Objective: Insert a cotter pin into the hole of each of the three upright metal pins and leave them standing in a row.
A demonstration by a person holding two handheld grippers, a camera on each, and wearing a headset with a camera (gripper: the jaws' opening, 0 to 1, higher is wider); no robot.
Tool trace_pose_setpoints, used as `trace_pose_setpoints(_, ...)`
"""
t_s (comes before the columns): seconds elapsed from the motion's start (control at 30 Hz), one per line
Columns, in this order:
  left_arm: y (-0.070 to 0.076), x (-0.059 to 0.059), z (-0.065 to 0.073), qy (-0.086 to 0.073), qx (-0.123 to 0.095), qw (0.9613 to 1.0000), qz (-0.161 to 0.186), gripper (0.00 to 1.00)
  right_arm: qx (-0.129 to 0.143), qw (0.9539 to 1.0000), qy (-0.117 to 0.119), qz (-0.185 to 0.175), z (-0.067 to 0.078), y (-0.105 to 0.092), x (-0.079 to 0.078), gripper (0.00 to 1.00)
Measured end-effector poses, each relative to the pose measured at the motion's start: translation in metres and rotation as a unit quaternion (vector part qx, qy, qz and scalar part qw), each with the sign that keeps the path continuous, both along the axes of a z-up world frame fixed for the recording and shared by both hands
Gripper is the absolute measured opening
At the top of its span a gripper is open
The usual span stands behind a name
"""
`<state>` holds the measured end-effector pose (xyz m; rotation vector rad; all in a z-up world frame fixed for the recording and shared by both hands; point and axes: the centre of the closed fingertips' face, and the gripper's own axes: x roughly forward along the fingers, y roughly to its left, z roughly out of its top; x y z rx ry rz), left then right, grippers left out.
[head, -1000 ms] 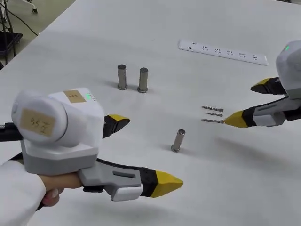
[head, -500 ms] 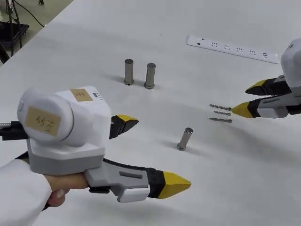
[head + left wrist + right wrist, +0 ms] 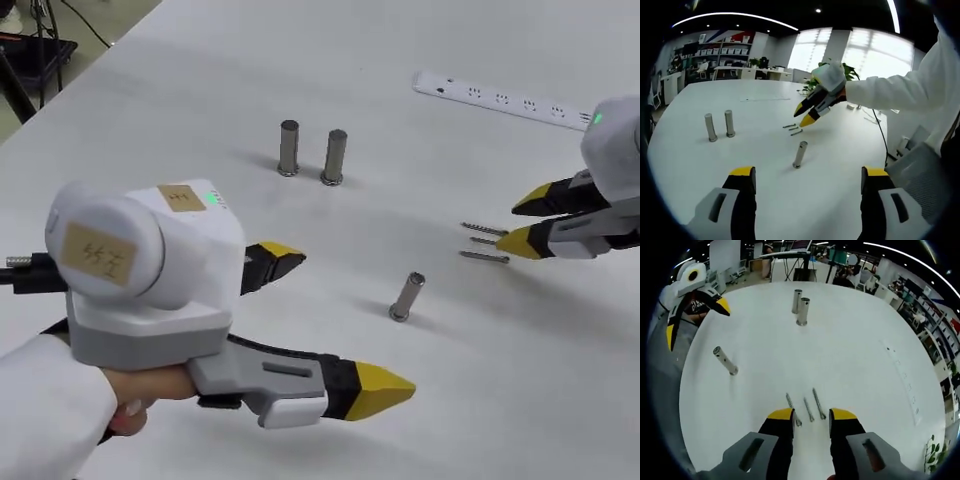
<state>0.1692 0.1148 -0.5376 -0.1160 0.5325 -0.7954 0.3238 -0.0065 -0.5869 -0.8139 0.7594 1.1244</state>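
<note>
At the far left of the worktop (image 3: 180,90) the left metal pin (image 3: 289,148) and right metal pin (image 3: 334,157) stand upright side by side. The third metal pin (image 3: 406,297) stands alone nearer, its top leaning right. Three cotter pins (image 3: 483,241) lie flat and parallel, long axes left to right, just beside the right tool (image 3: 508,227), which is slightly open and empty. The left tool (image 3: 355,320) gapes wide, empty, nearest.

The 1 white table (image 3: 180,110) carries 3 metal pins (image 3: 334,157), 3 cotter pins (image 3: 483,241) and 1 white power strip (image 3: 500,100), with 2 grippers over it, 1 left gripper (image 3: 355,322) and 1 right gripper (image 3: 510,226).
</note>
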Motion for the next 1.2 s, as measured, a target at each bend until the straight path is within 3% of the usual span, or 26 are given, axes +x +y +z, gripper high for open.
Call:
trace_pose_setpoints(0.13,0.000,0.000,0.000,-0.001,-0.001,1.0000,0.000,0.84,-0.013,0.9998,0.017,0.005,-0.010,-0.002,-0.001,0.20)
trace_pose_setpoints(0.33,-0.003,-0.002,0.000,-0.004,0.002,1.0000,-0.006,0.84,-0.030,0.9991,0.024,0.018,-0.023,-0.006,0.003,0.15)
trace_pose_setpoints(0.43,-0.004,-0.003,-0.003,0.000,0.003,1.0000,-0.009,0.84,-0.025,0.9993,0.028,0.010,-0.022,-0.005,0.006,0.14)
trace_pose_setpoints(0.97,-0.005,0.000,-0.003,0.005,-0.001,1.0000,-0.008,0.84,-0.043,0.9976,0.040,0.037,-0.025,-0.007,0.008,0.03)
trace_pose_setpoints(1.2,-0.006,0.002,0.000,0.004,-0.005,0.9999,-0.010,0.83,-0.060,0.9948,0.041,0.071,-0.026,-0.005,0.004,0.00)
